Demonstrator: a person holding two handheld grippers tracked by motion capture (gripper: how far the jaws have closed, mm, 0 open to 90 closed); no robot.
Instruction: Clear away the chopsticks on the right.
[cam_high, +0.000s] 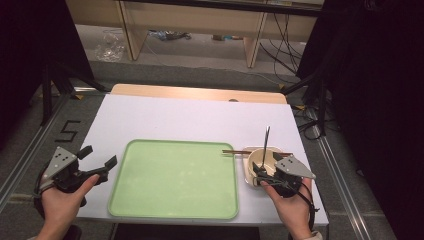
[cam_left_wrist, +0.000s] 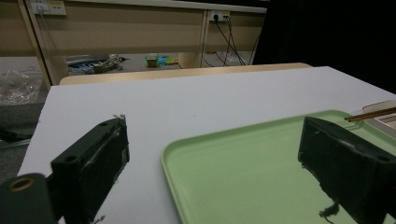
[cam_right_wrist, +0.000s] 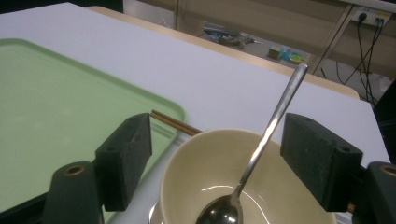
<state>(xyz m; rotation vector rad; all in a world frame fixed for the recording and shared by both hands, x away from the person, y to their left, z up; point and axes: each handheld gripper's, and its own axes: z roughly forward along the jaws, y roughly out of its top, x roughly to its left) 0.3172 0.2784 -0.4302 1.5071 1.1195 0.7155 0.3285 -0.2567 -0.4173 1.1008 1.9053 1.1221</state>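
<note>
A cream bowl (cam_high: 256, 156) (cam_right_wrist: 205, 158) stands at the table's right, just off the tray, on a pale dish. A metal spoon (cam_high: 266, 140) (cam_right_wrist: 273, 121) leans in it, handle up and away. Brown chopsticks (cam_high: 239, 152) (cam_right_wrist: 175, 123) (cam_left_wrist: 371, 114) lie behind the bowl, reaching onto the tray's rim. My right gripper (cam_high: 265, 162) (cam_right_wrist: 217, 128) hovers over the bowl's near side, open, its jaws standing wide on either side of the spoon without touching it. My left gripper (cam_high: 100, 156) (cam_left_wrist: 215, 135) is open at the tray's left edge, holding nothing.
A light green tray (cam_high: 175, 177) (cam_left_wrist: 243, 177) (cam_right_wrist: 56, 102) lies bare at the table's near middle. The white tabletop (cam_high: 190, 120) stretches behind it. Beyond the far edge are wooden furniture legs and cables on the floor.
</note>
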